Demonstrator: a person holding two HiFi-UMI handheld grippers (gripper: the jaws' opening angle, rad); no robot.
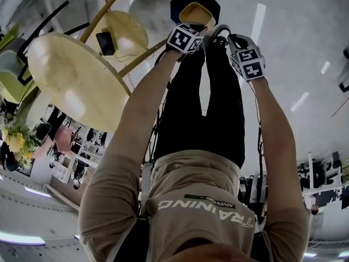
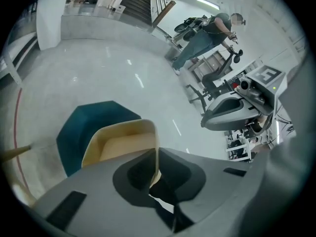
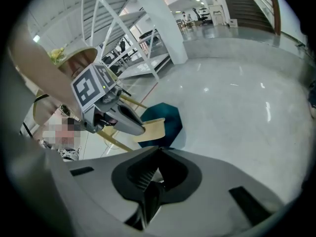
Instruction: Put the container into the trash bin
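A pale beige container [image 1: 196,14] hangs over the dark teal trash bin [image 1: 180,1] on the grey floor. My left gripper [image 1: 197,30] is shut on it. In the left gripper view the left gripper [image 2: 157,174] pinches the container [image 2: 123,142] by one thin side wall, with the bin [image 2: 89,125] right behind it. My right gripper [image 1: 235,43] is beside the left one, and its jaws [image 3: 150,181] are shut with nothing between them. The right gripper view shows the left gripper [image 3: 106,107] holding the container [image 3: 150,129] above the bin [image 3: 167,115].
A round wooden table [image 1: 71,75] with slanted wooden legs stands close to the left of the bin. A smaller round top [image 1: 128,31] carries a dark flat object [image 1: 105,42]. Far off, a person [image 2: 207,31] stands near office chairs [image 2: 217,83]. Polished floor lies around the bin.
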